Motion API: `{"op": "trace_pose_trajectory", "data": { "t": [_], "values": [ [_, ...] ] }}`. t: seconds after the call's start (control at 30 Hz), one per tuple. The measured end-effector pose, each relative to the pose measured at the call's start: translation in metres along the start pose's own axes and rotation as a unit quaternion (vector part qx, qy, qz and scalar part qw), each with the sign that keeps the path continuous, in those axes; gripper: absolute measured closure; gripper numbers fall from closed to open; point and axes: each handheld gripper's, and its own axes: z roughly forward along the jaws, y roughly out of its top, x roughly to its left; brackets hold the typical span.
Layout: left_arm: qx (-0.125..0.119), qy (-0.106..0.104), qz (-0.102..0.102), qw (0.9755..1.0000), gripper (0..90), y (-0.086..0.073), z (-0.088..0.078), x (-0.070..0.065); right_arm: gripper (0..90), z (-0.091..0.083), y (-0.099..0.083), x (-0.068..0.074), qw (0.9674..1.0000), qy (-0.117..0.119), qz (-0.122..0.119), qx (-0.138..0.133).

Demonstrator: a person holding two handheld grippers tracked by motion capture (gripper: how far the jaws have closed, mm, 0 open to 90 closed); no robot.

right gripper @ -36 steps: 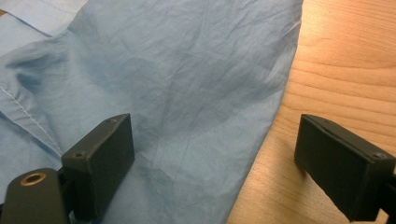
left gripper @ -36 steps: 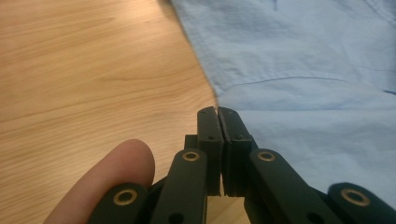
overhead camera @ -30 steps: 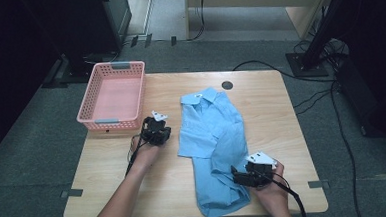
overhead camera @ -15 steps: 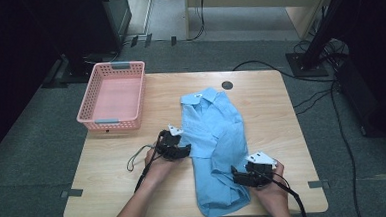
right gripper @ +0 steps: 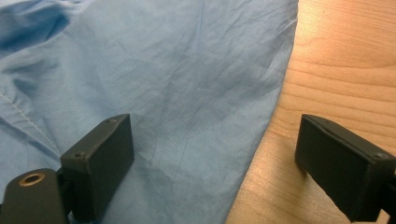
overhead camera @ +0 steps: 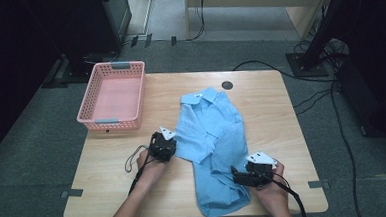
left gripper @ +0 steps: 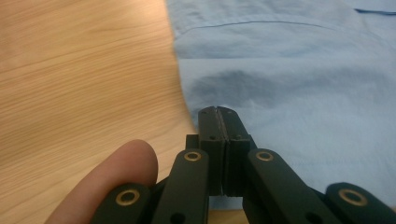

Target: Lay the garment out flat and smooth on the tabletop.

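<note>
1. A light blue, short-sleeved cotton shirt [overhead camera: 213, 147] is lying spread out on the pale wooden bench [overhead camera: 271, 109], running from the middle of the bench down to its near edge, with the collar pointing toward the far edge.
2. The left hand-held gripper [overhead camera: 169, 146] is sitting at the shirt's left border, about midway between the bench's far and near edges.
3. In the left gripper view its black jaws are standing pressed together at the fabric's border; they have just been opening and closing again, and whether any cloth is caught between the pads is hard to tell there.
4. A fingertip [left gripper: 116, 179] of the person's left hand is showing beside the jaws, over bare wood.
5. The right hand-held gripper [overhead camera: 237, 174] is hovering at the shirt's lower right part, close to the near right corner of the bench.
6. In the right gripper view its jaws are standing spread wide, one over the blue cloth [right gripper: 187, 93] and the other over bare bench [right gripper: 345, 60], with the shirt's edge running between them.
7. A pink plastic basket [overhead camera: 130, 94] with a lattice wall is standing at the far left corner of the bench, well apart from the shirt.
8. A small round dark grommet [overhead camera: 227, 85] is sitting in the bench near its far edge, just beyond the collar.
</note>
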Motion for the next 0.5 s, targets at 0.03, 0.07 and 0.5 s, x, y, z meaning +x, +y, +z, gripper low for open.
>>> {"op": "trace_pose_trajectory", "data": {
  "t": [0.03,0.07,0.5],
  "values": [
    [0.001,0.007,-0.003,1.0000,90.0,-0.001,-0.001,0.005,11.3,0.000,0.000,0.000,1.0000,0.000,0.000,0.000],
    [0.001,0.011,-0.003,0.9999,90.0,-0.002,-0.001,0.009,11.3,0.000,0.000,0.000,1.0000,0.000,0.000,0.000],
    [-0.037,0.035,-0.041,0.9978,71.0,-0.008,-0.030,0.029,11.0,0.000,0.000,0.000,1.0000,0.001,0.001,0.001]
  ]
}}
